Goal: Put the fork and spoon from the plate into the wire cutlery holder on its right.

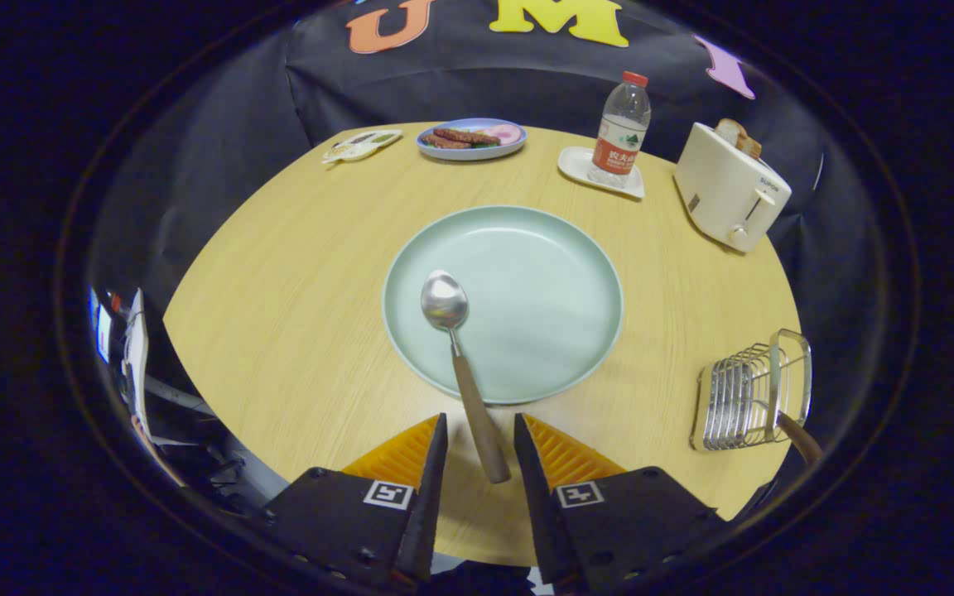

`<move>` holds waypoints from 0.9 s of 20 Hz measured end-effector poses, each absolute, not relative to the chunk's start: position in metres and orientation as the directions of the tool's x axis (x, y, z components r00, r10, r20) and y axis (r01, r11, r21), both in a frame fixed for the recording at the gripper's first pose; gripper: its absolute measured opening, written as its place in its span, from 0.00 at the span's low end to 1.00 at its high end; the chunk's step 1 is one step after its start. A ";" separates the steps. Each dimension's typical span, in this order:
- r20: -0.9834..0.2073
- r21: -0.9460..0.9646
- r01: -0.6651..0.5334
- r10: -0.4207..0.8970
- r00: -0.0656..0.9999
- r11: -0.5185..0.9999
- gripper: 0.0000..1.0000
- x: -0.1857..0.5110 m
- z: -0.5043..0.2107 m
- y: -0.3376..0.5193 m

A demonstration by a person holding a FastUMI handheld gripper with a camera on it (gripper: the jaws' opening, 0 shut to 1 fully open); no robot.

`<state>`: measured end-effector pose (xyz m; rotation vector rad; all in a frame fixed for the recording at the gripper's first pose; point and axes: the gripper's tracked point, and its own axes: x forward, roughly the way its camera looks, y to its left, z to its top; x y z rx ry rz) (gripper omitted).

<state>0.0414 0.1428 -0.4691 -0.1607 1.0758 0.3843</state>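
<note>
The jaws (479, 447) are standing open astride the wooden handle of the steel spoon (462, 364), gripping nothing, lining up its lift toward the wire cutlery holder (746, 393).

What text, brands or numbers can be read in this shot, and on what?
Nothing can be quoted with confidence.
Bottle: the label has print, but it is too small to read.
Toaster: small dark mark on its side, too blurred to read.
Card beside the dish of food: printed, unreadable.
Tool: square markers with patterns, no words. Its fingers are open, with the spoon handle between them.
</note>
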 end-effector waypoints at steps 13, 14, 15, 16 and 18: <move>-0.839 0.054 -0.434 0.277 0.468 0.899 0.04 0.041 -0.442 0.135; -0.832 0.053 -0.440 0.283 0.477 0.897 0.04 0.042 -0.436 0.133; -0.826 0.055 -0.444 0.290 0.483 0.895 0.04 0.041 -0.430 0.129; -0.817 0.060 -0.448 0.302 0.491 0.892 0.04 0.042 -0.423 0.128; -0.807 0.068 -0.447 0.313 0.501 0.892 0.04 0.043 -0.410 0.118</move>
